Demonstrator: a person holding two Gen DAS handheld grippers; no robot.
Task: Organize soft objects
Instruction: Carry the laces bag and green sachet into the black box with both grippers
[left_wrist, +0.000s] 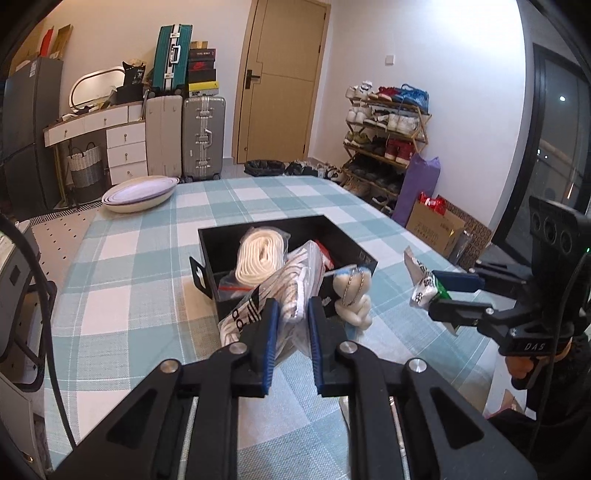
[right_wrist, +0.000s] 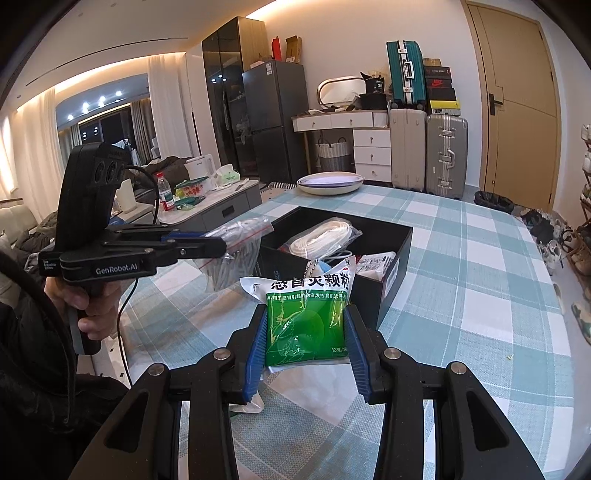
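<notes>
Grippers both loaded, held above the checked tablecloth (left_wrist: 147, 266) near the black box (left_wrist: 354, 243), which serves as the reference point below.

Left gripper (left_wrist: 291, 321): its blue pads clamp a clear zip bag of white laces (left_wrist: 291, 291), carried at the near left corner of the box. In the right wrist view the same gripper (right_wrist: 221, 245) comes in from the left of the box (right_wrist: 399, 266), with the bag (right_wrist: 236, 254) hanging from its tips and clear of the cloth (right_wrist: 480, 258). A hand (right_wrist: 88, 306) grips the handle.

Right gripper (right_wrist: 304, 325): closed on a green and white sachet (right_wrist: 308, 314) with printed Chinese text, held upright in front of the near wall of the box. The left wrist view places that gripper (left_wrist: 439, 295) to the right of the box, sachet (left_wrist: 424, 284) pinched at the tips.

Box contents: a bagged coil of white lace (left_wrist: 258, 254) lies toward the far left inside; red and white packets (right_wrist: 376, 264) occupy the right side.

Against the near right corner of the box, a cream knotted plush piece with a ball chain (left_wrist: 354, 299) rests on the rim; whether it sits inside or outside cannot be determined.

Beyond the box, at the far table edge, sits a white oval dish (left_wrist: 140, 194).
</notes>
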